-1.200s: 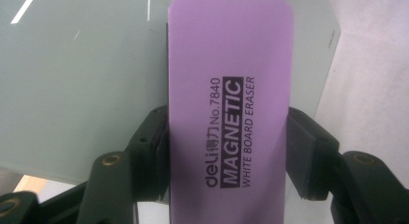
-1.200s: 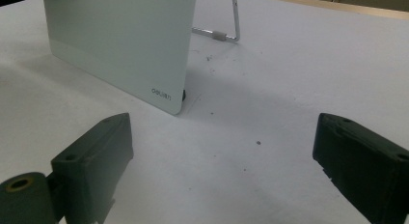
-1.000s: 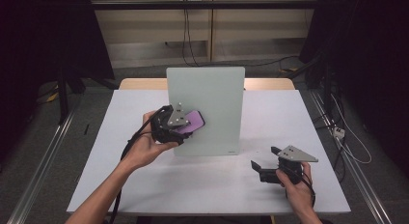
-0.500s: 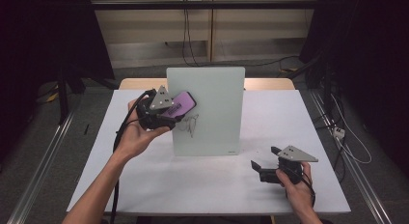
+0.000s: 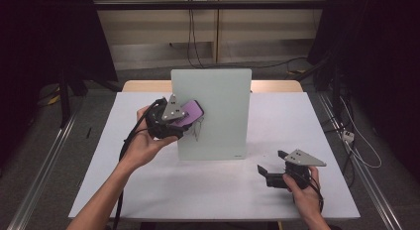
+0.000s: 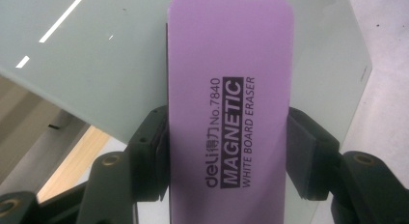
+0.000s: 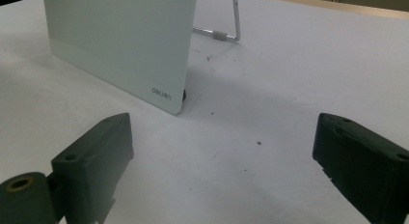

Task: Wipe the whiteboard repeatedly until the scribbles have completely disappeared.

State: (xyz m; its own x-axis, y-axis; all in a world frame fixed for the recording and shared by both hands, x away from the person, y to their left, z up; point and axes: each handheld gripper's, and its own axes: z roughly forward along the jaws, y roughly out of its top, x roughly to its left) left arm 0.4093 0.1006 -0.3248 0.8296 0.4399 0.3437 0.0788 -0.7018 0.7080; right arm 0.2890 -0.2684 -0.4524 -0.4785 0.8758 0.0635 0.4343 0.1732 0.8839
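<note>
The left hand-held gripper (image 5: 184, 117) is clamped on the flat purple rectangular whiteboard eraser with rounded corners (image 6: 230, 103), its black pads (image 6: 153, 156) pressed against the two long edges low on the body, so that most of the eraser's length is left standing clear beyond the jaws. In the high view the eraser (image 5: 190, 112) is held against the left part of the upright pale-green frosted glass board (image 5: 218, 108), just above some faint dark pen marks (image 5: 196, 132) on the board's lower left. For the wiping to be done well, the eraser's felt face should be kept flat on the glass rather than tipped on one edge, and it should be drawn down across the marks in overlapping passes. Pressure is best kept light and square to the surface, since the board is propped only on a thin metal wire stand (image 7: 230, 26) behind it and could be pushed back or slid on the white desk (image 5: 277, 190). A firm grip should be held, as the long free end could be levered round between the pads by friction. Farther right, the right hand-held gripper (image 5: 270, 173) rests on the desk near the board's lower right corner with its jaws standing wide apart and nothing between them; it could be used to steady the board's edge if the board begins to shift.
</note>
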